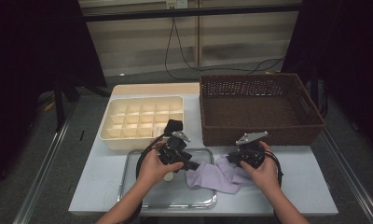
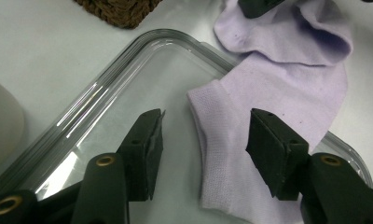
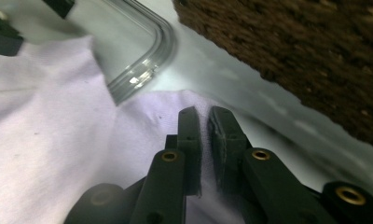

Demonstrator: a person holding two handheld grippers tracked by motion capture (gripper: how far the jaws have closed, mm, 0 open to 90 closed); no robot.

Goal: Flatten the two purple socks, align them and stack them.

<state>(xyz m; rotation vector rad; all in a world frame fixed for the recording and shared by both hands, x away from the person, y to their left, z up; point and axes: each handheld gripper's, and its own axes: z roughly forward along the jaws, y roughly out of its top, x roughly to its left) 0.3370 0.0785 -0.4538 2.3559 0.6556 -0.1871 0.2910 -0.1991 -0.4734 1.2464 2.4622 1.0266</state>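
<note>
Left gripper (image 2: 203, 154) fingers part-open astride the lilac sock (image 2: 278, 88); right gripper (image 3: 205, 116) fingers pinch its fabric.

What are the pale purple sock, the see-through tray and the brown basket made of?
The pale purple sock looks like soft knit fabric, with fine ribbing. The see-through tray seems glossy glass or clear plastic, given its rim glints. The brown basket appears to be woven wicker.

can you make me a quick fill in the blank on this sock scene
1. The lilac sock lies partly over the rim of the clear ____.
2. The right gripper has its fingers pinched on the ____.
3. The left gripper holds its fingers ____ over the sock's cuff.
4. The woven basket stands to the ____ of the cream divided box.

Missing words: tray; sock; open; right
</note>
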